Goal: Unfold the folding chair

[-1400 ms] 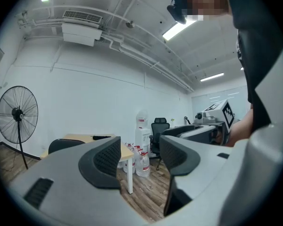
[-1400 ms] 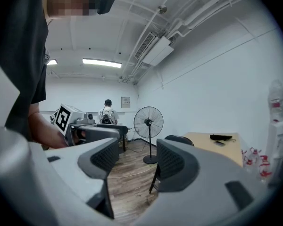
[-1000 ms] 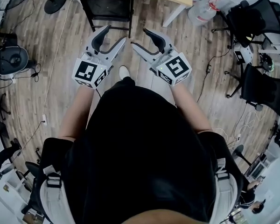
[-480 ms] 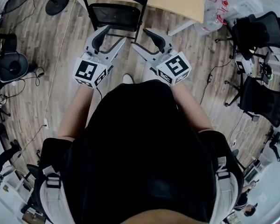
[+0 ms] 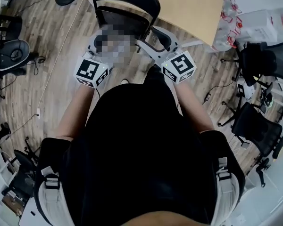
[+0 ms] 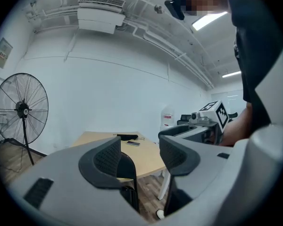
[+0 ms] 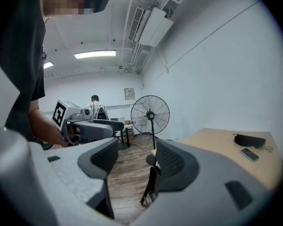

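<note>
A black folding chair (image 5: 127, 18) stands on the wood floor against the edge of a light wooden table (image 5: 188, 4). In the head view its curved backrest is nearest to me. Both grippers are held out level in front of it, apart from it. My left gripper (image 5: 108, 40) is partly under a mosaic patch there. The left gripper view shows the left gripper (image 6: 139, 154) open, with the chair's dark edge (image 6: 127, 171) seen beyond the gap. My right gripper (image 5: 148, 37) reaches toward the backrest's right side. In its own view the right gripper (image 7: 137, 159) is open and empty, the chair's frame (image 7: 151, 187) beyond.
A phone and a dark pouch (image 6: 127, 137) lie on the table. A pedestal fan (image 6: 21, 109) stands to the left. Office chairs (image 5: 259, 62) and plastic bottles (image 5: 226, 27) crowd the right side. Cables run over the floor. A person (image 7: 95, 102) stands far back.
The chair and table have come closer and lower in the head view as I walked toward them. Both grippers now overlap the chair's backrest area; their jaws look unchanged.
</note>
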Demonstrator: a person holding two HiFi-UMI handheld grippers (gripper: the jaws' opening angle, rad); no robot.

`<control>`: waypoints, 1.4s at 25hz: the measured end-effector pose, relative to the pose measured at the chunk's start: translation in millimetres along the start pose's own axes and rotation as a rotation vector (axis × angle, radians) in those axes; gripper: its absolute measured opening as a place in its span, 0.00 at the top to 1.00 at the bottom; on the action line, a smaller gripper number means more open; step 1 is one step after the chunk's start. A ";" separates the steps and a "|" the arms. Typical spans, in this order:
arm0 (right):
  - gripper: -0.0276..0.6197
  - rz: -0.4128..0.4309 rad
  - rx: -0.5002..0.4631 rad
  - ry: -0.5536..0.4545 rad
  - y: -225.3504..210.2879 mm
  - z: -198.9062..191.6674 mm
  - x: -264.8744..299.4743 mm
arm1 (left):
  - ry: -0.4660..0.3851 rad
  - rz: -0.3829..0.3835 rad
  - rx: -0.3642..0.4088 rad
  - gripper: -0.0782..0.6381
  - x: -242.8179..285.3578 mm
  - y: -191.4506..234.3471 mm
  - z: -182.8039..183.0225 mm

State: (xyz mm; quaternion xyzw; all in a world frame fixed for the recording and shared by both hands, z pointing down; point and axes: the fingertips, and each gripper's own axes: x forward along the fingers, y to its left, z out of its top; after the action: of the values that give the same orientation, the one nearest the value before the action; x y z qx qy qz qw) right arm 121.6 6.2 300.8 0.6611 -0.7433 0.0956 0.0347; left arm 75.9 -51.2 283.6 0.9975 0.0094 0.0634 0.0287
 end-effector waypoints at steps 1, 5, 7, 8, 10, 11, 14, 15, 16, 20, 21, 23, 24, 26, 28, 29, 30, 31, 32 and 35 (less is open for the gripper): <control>0.57 0.024 0.001 -0.003 -11.7 2.1 5.9 | 0.003 0.025 0.002 0.54 8.1 5.3 1.0; 0.57 0.148 -0.015 0.004 -57.3 12.2 28.3 | 0.016 0.168 -0.022 0.54 42.8 27.6 5.3; 0.57 0.195 -0.037 0.011 -81.8 18.3 35.7 | 0.022 0.228 -0.032 0.54 62.0 34.8 8.9; 0.57 0.212 -0.046 0.012 -94.8 21.0 39.3 | 0.026 0.254 -0.030 0.54 72.0 38.1 10.8; 0.57 0.245 -0.057 0.017 -120.9 24.5 46.6 | 0.030 0.303 -0.028 0.54 92.7 45.2 15.2; 0.57 0.265 -0.057 0.024 -132.8 25.1 50.0 | 0.030 0.328 -0.032 0.54 102.5 48.4 17.3; 0.57 0.333 -0.056 0.048 -161.2 24.5 59.6 | 0.030 0.402 -0.046 0.54 126.6 54.8 20.9; 0.57 0.353 -0.057 0.056 -169.5 23.8 62.8 | 0.033 0.423 -0.046 0.54 133.7 56.7 20.9; 0.57 0.371 -0.058 0.064 -177.3 22.9 66.0 | 0.038 0.443 -0.046 0.54 140.5 58.8 20.6; 0.57 0.429 -0.079 0.103 -202.7 18.6 80.0 | 0.049 0.518 -0.059 0.54 160.6 68.2 17.4; 0.57 0.438 -0.085 0.113 -207.1 17.1 84.7 | 0.049 0.533 -0.066 0.54 163.5 70.6 16.0; 0.57 0.447 -0.092 0.135 -214.1 14.0 96.6 | 0.050 0.561 -0.077 0.54 167.1 76.6 12.8; 0.57 0.448 -0.097 0.149 -216.5 12.1 103.9 | 0.050 0.574 -0.080 0.54 167.8 80.5 10.9; 0.57 0.452 -0.111 0.184 -218.0 6.9 119.0 | 0.046 0.599 -0.082 0.54 166.9 89.3 6.0; 0.57 0.456 -0.129 0.212 -216.5 3.0 133.7 | 0.027 0.615 -0.086 0.54 165.0 99.2 1.0; 0.57 0.457 -0.138 0.224 -215.6 1.3 140.7 | 0.016 0.619 -0.089 0.54 164.5 104.3 -1.3; 0.57 0.456 -0.146 0.237 -215.1 -0.9 147.4 | 0.008 0.621 -0.091 0.54 164.4 109.3 -3.7; 0.57 0.452 -0.152 0.254 -215.0 -3.8 153.8 | 0.004 0.623 -0.090 0.54 164.7 114.4 -6.3; 0.57 0.448 -0.158 0.272 -215.5 -7.3 159.9 | 0.004 0.625 -0.087 0.54 165.1 119.4 -9.1; 0.57 0.428 -0.175 0.331 -217.7 -19.0 177.3 | 0.006 0.622 -0.089 0.54 164.6 133.0 -17.9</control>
State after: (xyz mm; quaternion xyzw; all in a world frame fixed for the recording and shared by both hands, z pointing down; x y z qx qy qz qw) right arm 313.7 -186.7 371.9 0.4591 -0.8556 0.1429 0.1918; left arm 238.9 -179.3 329.8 0.9501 -0.2991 0.0722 0.0516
